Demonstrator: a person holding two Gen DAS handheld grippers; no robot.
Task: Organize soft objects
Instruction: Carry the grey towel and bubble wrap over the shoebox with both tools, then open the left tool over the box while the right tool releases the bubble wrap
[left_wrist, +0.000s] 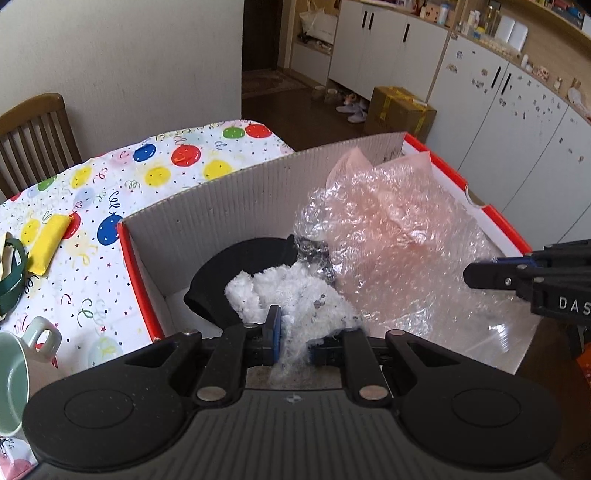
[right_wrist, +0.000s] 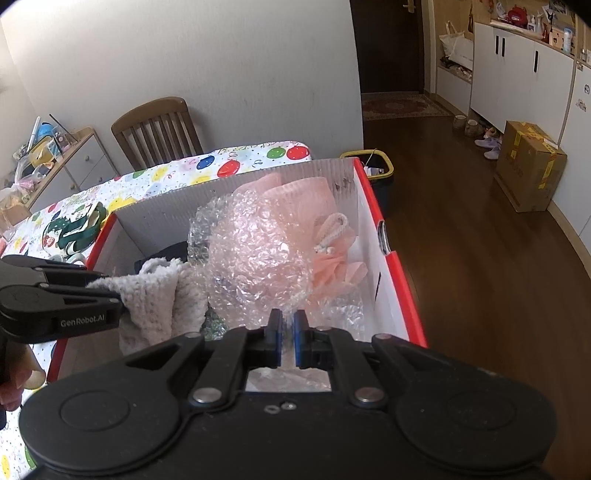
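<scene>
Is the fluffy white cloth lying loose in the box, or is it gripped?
Gripped. The left gripper is shut on the fluffy white cloth, which hangs over the red-rimmed cardboard box.

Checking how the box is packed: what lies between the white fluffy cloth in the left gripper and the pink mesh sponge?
Crumpled bubble wrap fills the stretch between fluffy cloth and mesh sponge, clearest in the right wrist view.

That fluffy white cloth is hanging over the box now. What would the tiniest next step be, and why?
Probably open the left gripper. It is shut on the fluffy white cloth, which already hangs inside the red-edged cardboard box above a black item, beside the bubble wrap. Letting go should drop it in.
</scene>
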